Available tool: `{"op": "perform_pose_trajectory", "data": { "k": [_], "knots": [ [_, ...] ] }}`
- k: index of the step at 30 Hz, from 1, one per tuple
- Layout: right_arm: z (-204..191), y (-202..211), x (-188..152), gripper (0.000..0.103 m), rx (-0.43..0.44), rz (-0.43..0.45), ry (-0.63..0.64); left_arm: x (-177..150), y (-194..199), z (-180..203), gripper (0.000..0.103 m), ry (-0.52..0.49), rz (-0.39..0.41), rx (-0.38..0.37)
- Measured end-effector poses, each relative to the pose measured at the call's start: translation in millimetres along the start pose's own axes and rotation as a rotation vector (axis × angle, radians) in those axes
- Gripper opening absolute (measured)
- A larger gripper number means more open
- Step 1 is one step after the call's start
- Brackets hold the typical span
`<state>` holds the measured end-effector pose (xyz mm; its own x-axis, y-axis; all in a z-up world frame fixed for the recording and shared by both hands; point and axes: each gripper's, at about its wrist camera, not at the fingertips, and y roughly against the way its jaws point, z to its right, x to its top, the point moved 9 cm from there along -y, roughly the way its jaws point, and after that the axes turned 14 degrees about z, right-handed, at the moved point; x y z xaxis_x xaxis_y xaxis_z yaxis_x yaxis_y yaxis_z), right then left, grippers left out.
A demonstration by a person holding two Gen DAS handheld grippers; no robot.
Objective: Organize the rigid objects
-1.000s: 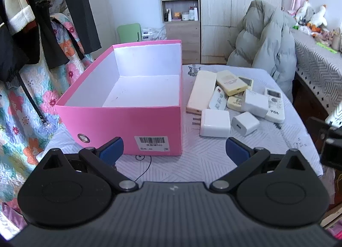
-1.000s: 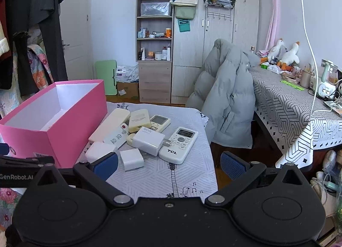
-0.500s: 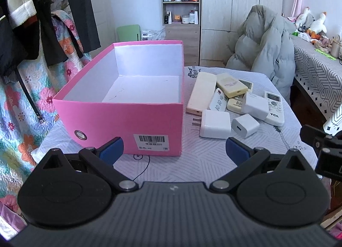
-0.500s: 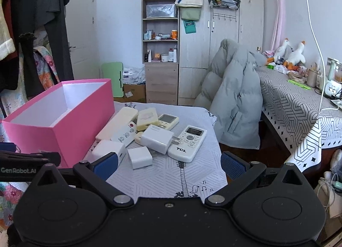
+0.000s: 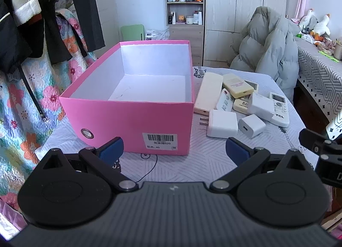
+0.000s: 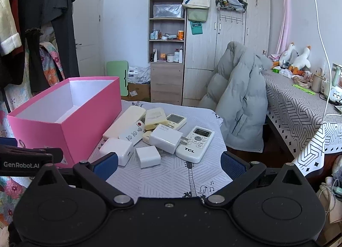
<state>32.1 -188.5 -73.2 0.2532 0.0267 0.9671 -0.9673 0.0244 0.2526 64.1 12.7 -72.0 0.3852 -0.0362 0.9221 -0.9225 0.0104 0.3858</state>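
Tabletop [image 6: 171, 180]: long cream remote [image 5: 207, 92] lies lengthwise alongside pink box [image 5: 132, 116].

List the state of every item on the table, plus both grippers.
Pink box: open, empty.
TCL remote: flat, face up.
Largest charger: on its side, prongs toward box.
Small charger: loose on table.
Left hand-held gripper: open, holding nothing.
Right hand-held gripper: open, holding nothing.

1 pink box [image 5: 136, 116], 3 white chargers [image 6: 116, 151], and 5 remotes [image 6: 195, 143] lie on 1 table [image 6: 171, 180].
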Motion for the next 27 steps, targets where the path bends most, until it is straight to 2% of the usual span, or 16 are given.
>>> {"op": "perform_pose_trajectory", "data": {
  "k": [13, 19, 23, 27],
  "knots": [
    [1, -2, -3, 0.103, -0.009, -0.022, -0.004, 1, 2, 0, 0.103, -0.018, -0.001, 0.005],
    [2, -7, -9, 0.103, -0.001, -0.121, -0.059, 1, 1, -5, 0.103, -0.022, -0.018, 0.004],
    [-1, -6, -10, 0.103, -0.008, -0.123, -0.042, 3, 0, -9, 0.103, -0.032, -0.023, -0.001],
    [-5, -7, -9, 0.103, -0.006, -0.127, -0.030, 6, 0, -13, 0.103, -0.016, -0.037, -0.040]
  ]
}}
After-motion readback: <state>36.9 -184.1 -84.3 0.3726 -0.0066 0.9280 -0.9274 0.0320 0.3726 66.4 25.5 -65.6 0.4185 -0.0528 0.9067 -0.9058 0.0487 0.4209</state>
